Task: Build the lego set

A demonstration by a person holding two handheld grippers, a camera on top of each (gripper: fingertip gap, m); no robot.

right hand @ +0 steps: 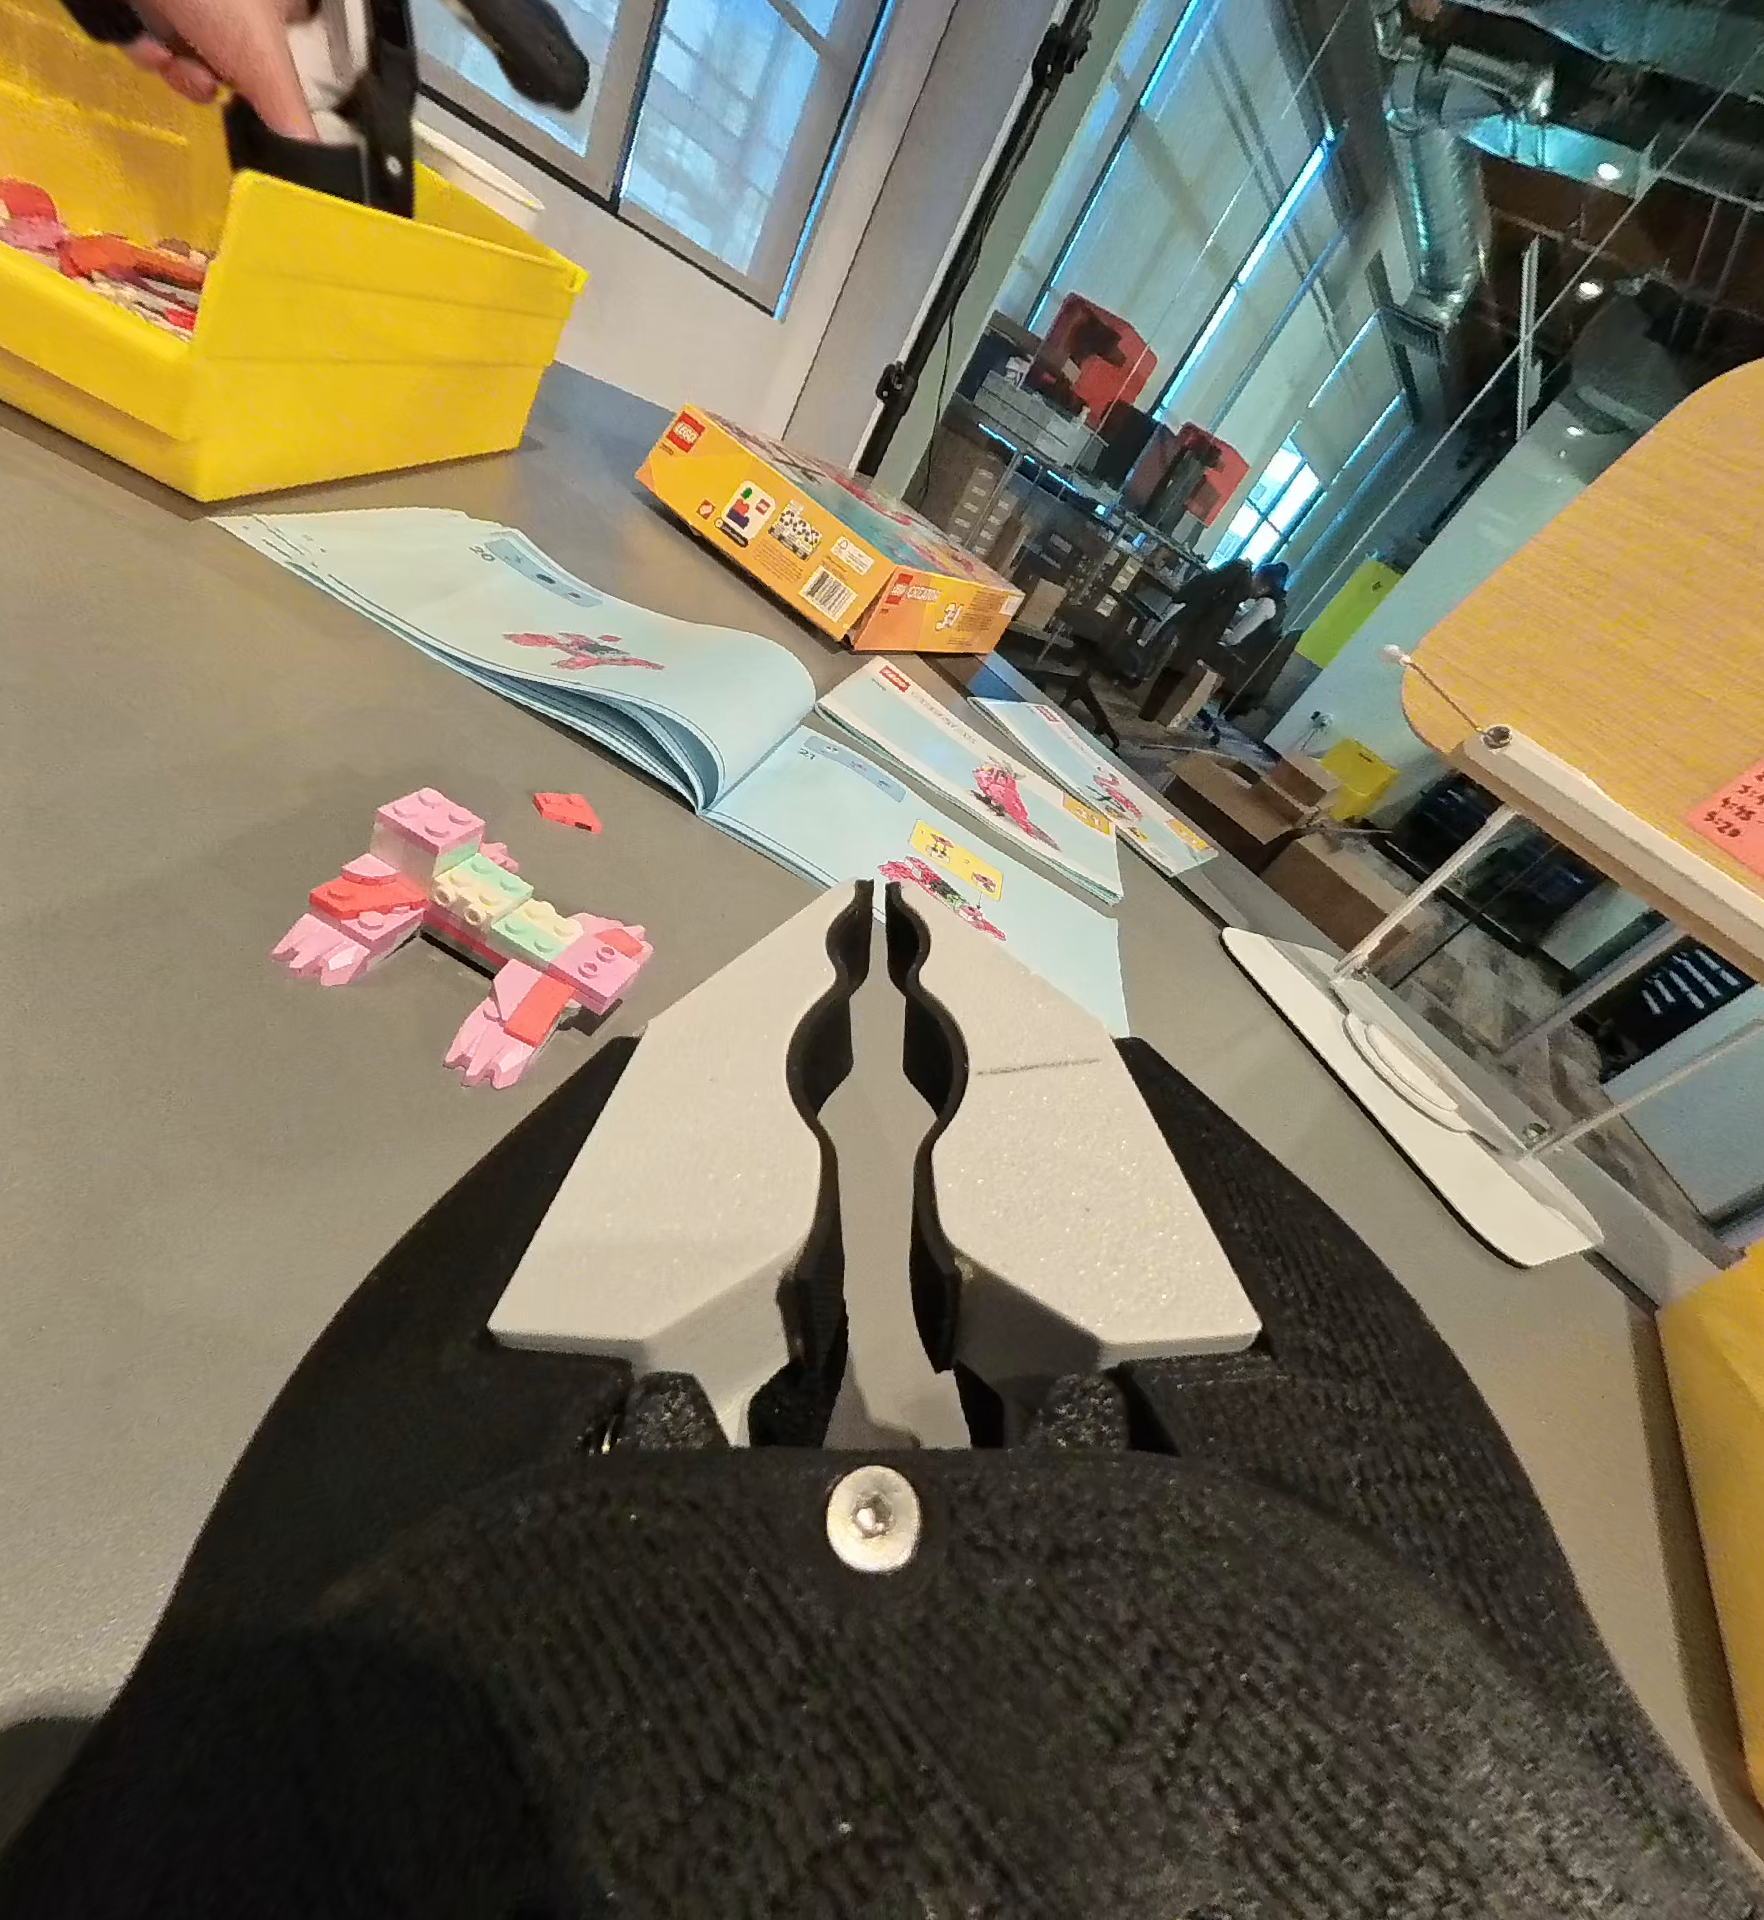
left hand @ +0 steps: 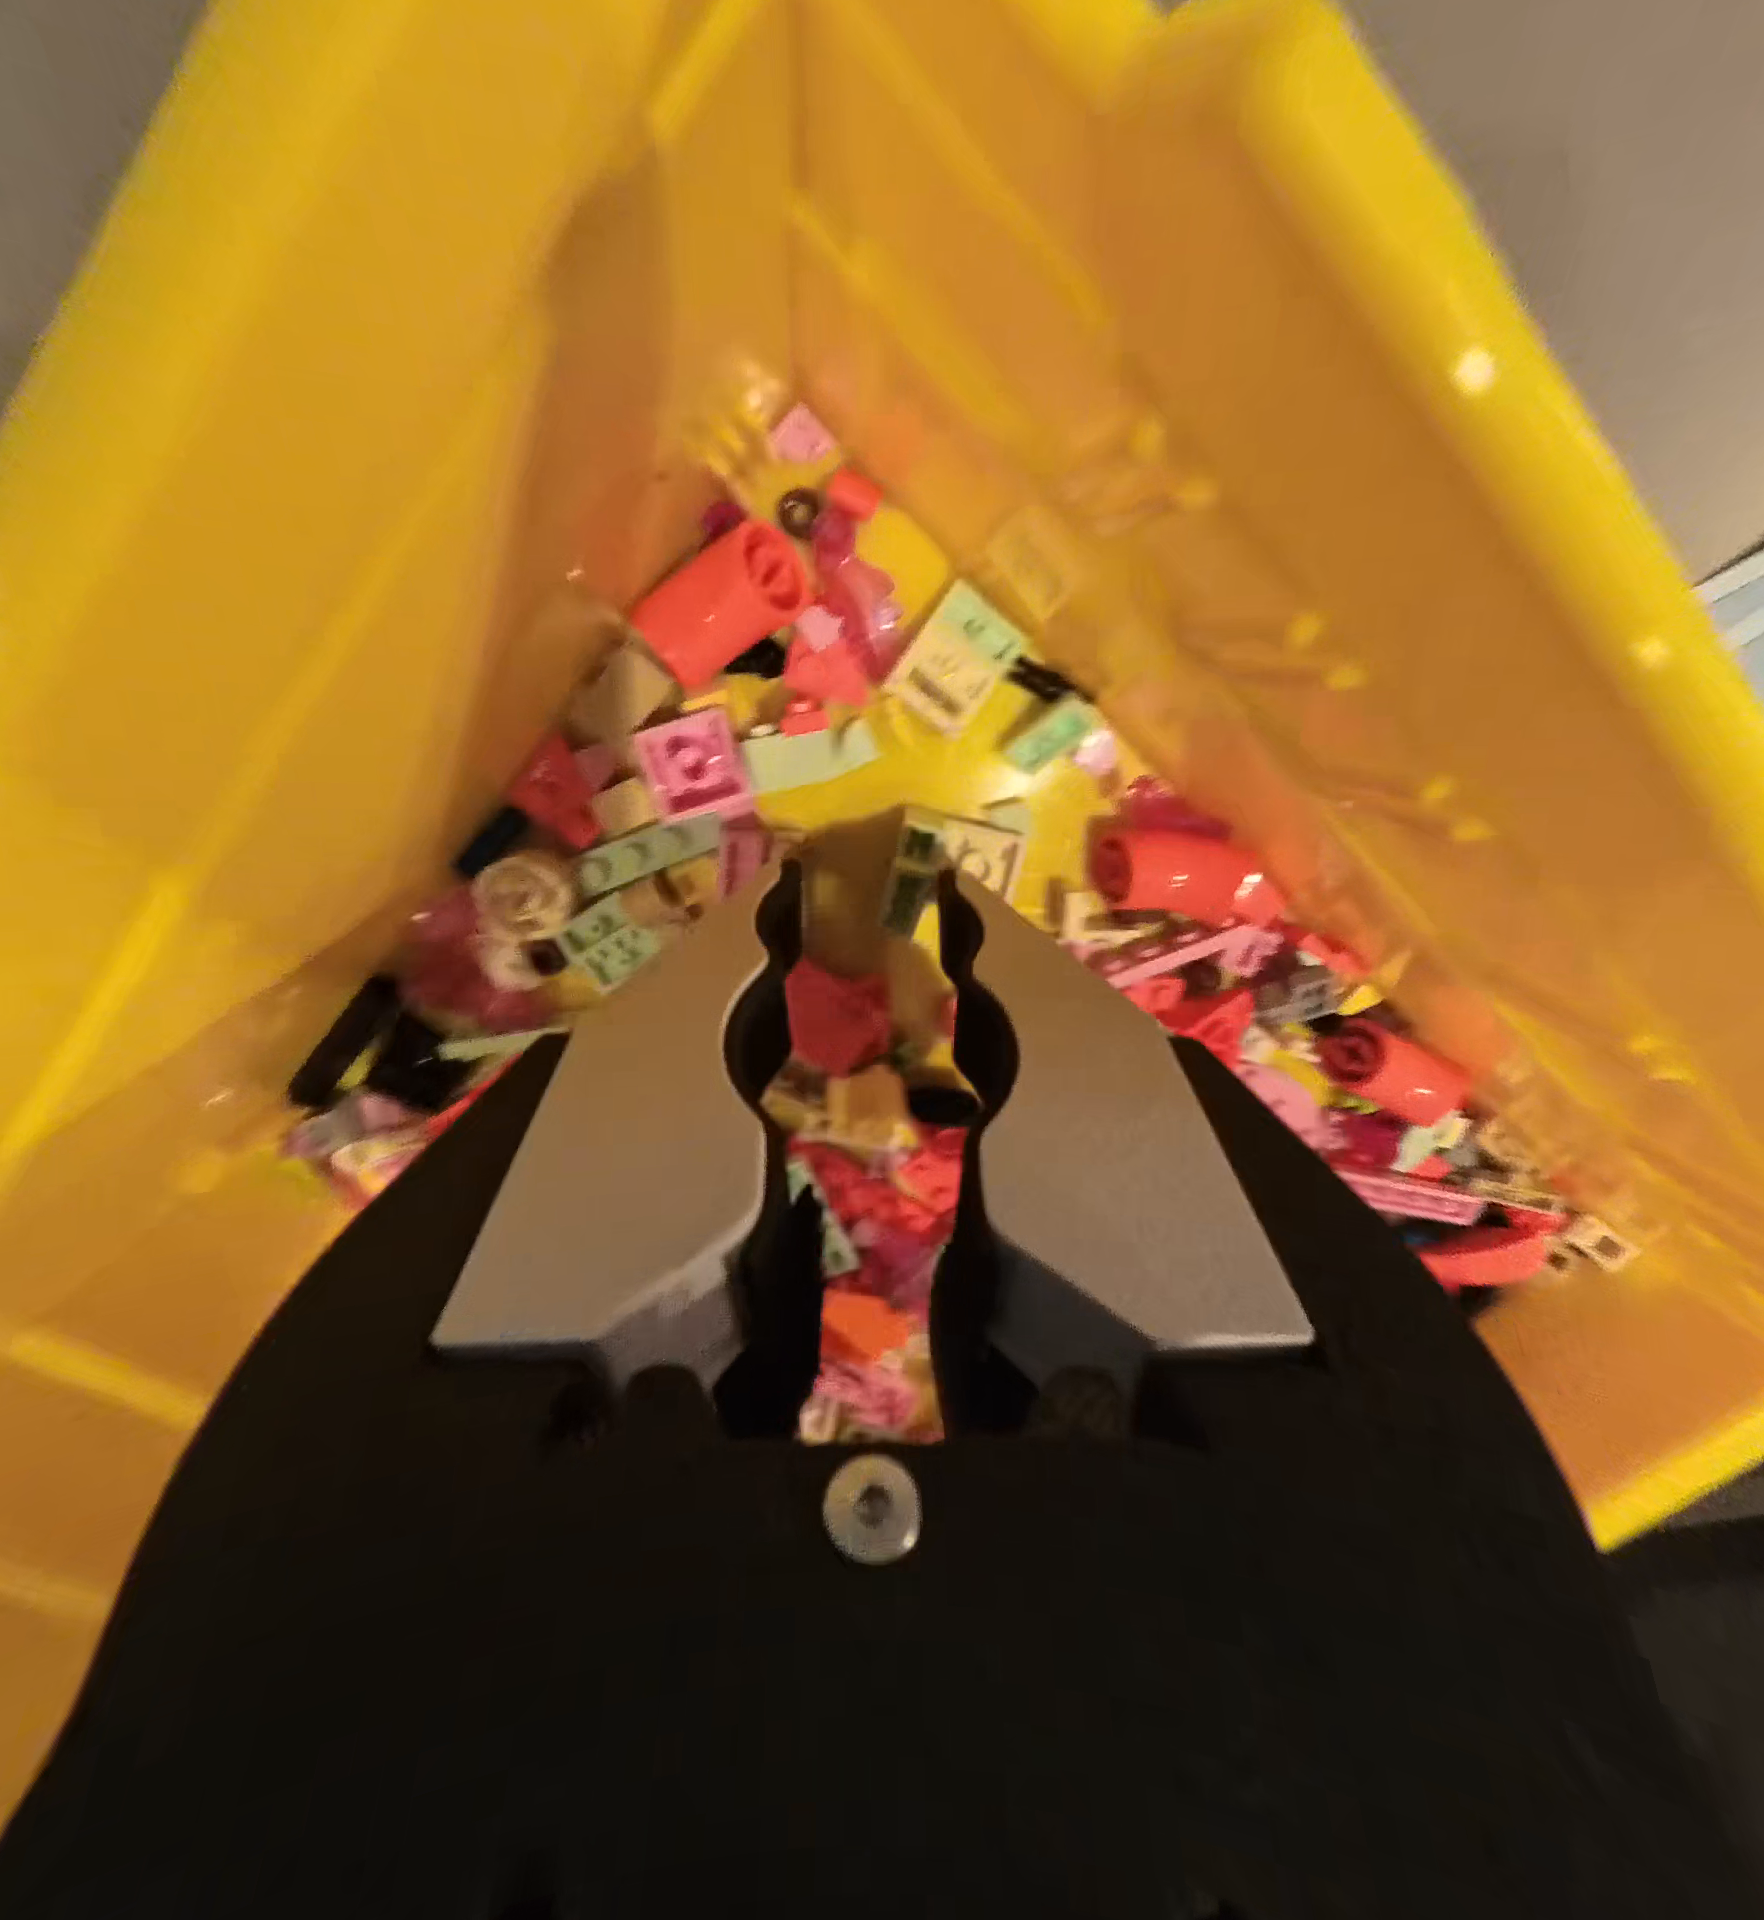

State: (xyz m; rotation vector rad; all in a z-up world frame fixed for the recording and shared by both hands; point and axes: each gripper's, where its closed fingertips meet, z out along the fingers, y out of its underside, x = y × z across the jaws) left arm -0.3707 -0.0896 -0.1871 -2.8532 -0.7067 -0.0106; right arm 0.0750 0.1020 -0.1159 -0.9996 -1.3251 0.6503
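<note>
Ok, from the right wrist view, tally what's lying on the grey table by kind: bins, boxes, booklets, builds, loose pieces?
Yellow bin: 1
Set box: 1
Instruction booklets: 3 (open one, two closed)
Partly built pink model: 1
Loose red piece: 1
Total: 7

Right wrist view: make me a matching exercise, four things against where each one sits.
Things:
1. yellow bin
2. partly built pink model
3. open instruction booklet
4. set box

Places:
A. on the grey table, left of the right gripper and nearest to its tips
B. far left corner of the view, loose bricks inside
C. farthest back on the table, by the window
D. lying flat between the bin and the gripper

Pairs: 1-B, 2-A, 3-D, 4-C
</note>
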